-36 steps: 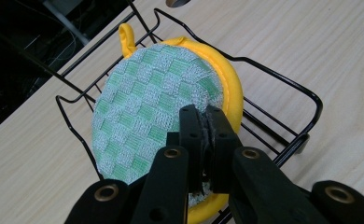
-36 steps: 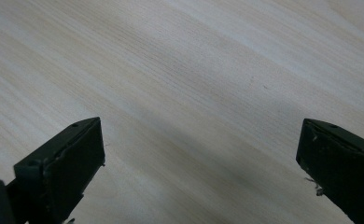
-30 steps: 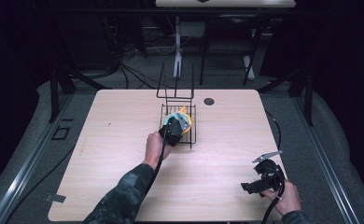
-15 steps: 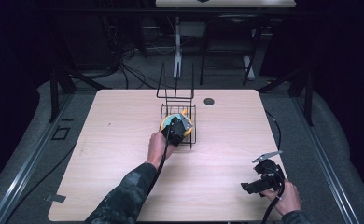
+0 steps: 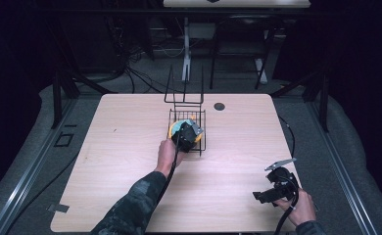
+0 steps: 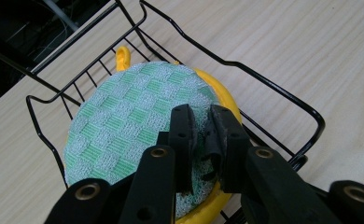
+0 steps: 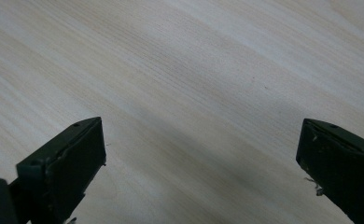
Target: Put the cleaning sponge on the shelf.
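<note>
From the high view, 1 wire basket (image 5: 188,128) stands mid-worktop (image 5: 106,147) with 1 round scrubbing pad (image 5: 183,128) inside; the left tool (image 5: 190,133) reaches into it, while the right tool (image 5: 270,188) rests near the front right corner. In the left tool's view, its jaws are pinching the green-checked pad's (image 6: 138,126) near edge – the grip is shallow, so the pad could slip, or its yellow rim snag the basket (image 6: 273,88) wires. In the right tool's view, its jaws are spread wide over bare worktop (image 7: 194,84) – 2 tools in all.

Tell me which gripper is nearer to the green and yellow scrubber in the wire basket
Left. The left gripper is right at the scrubber inside the wire basket, jaws nearly closed over its edge. The right gripper sits open over bare table, well away.
</note>
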